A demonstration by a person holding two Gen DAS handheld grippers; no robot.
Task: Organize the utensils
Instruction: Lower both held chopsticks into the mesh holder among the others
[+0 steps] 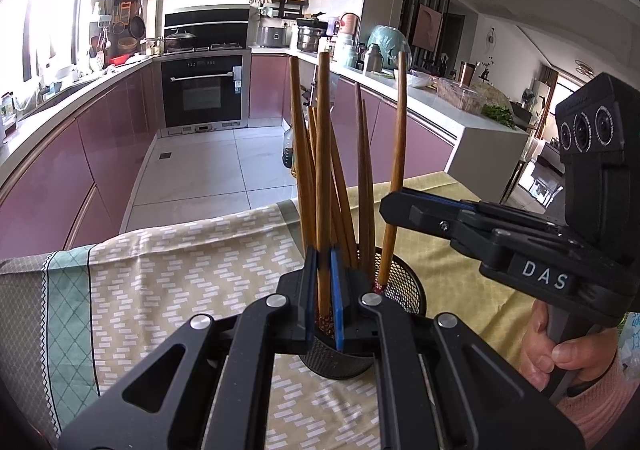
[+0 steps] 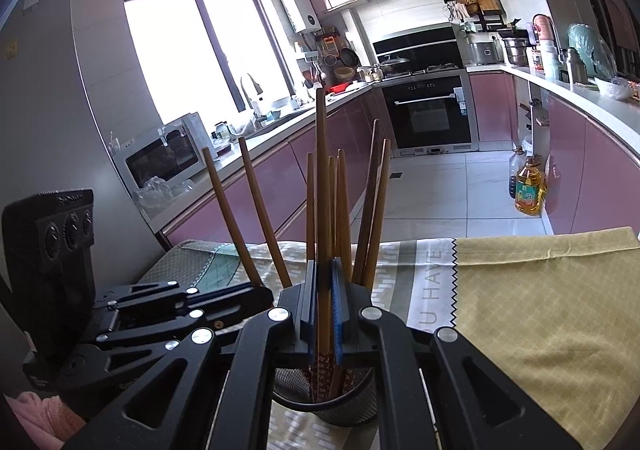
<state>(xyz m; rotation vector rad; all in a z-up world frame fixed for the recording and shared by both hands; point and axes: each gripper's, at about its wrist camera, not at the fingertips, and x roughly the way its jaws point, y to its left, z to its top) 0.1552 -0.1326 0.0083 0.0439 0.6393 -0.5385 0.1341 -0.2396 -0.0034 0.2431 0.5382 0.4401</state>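
Note:
A black mesh cup (image 1: 402,292) (image 2: 352,416) stands on the cloth-covered table and holds several brown wooden chopsticks (image 1: 362,170) (image 2: 372,210), upright and fanned out. My left gripper (image 1: 323,254) (image 2: 262,292) is shut on one upright chopstick (image 1: 323,154) just above the cup's rim, with its patterned lower end inside the cup. My right gripper (image 2: 323,266) (image 1: 394,206) is shut on another chopstick (image 2: 322,178) (image 1: 398,138), which also reaches down into the cup. The two grippers face the cup from opposite sides, close together.
A patterned tablecloth (image 1: 180,270) and a yellow cloth (image 2: 540,310) cover the table, whose far edge drops to the kitchen floor. A hand (image 1: 560,354) in a pink sleeve holds the right gripper's handle. Pink cabinets, an oven and an oil bottle (image 2: 528,190) lie beyond.

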